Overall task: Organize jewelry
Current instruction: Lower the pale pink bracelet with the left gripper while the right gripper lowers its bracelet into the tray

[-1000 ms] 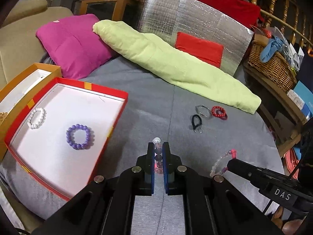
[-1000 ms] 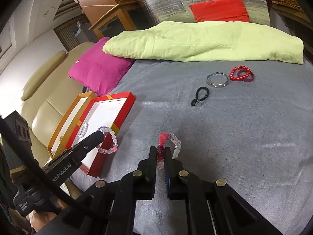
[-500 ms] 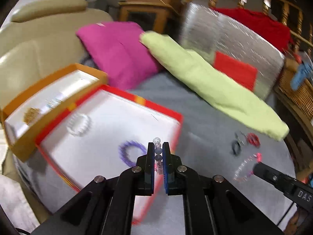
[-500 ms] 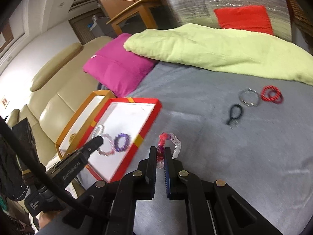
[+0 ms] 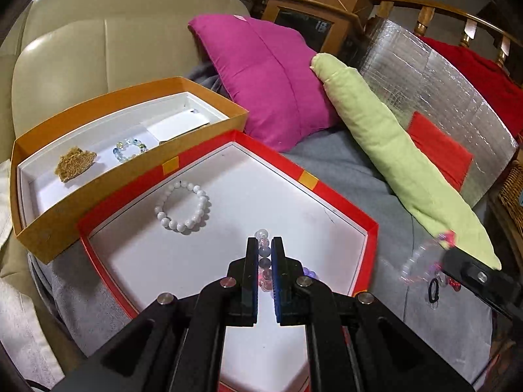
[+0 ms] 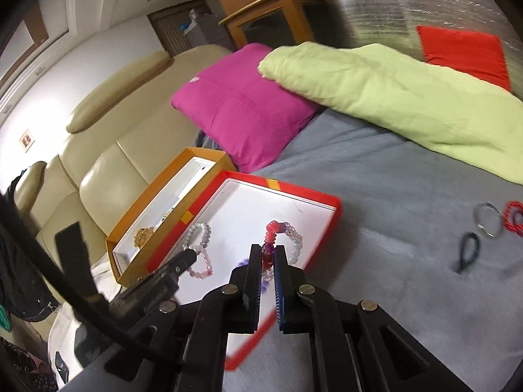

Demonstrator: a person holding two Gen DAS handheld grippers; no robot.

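Note:
My left gripper [image 5: 264, 245] is shut on a pale pink and clear bead bracelet [image 5: 263, 254] and holds it over the red box [image 5: 340, 202]. In the box lie a white bead bracelet [image 5: 183, 210] and a purple bead bracelet [image 5: 309, 272], mostly hidden behind my fingers. My right gripper [image 6: 268, 251] is shut on a red, purple and clear bead bracelet [image 6: 284, 233] above the red box's near edge [image 6: 330, 197]. The left gripper and its bracelet [image 6: 199, 251] show in the right wrist view.
An orange box [image 5: 98, 111] beside the red one holds a gold piece [image 5: 75, 163] and a pale bead bracelet [image 5: 129, 148]. A black loop [image 6: 467, 251], a silver bangle [image 6: 488, 219] and red bracelets [image 6: 513, 217] lie on the grey blanket. Pink pillow [image 5: 264, 75] and green pillow [image 5: 392, 150] lie behind.
Both grippers have moved left with their bracelets, from over the grey blanket to over the red box. The loose jewelry stayed on the blanket.

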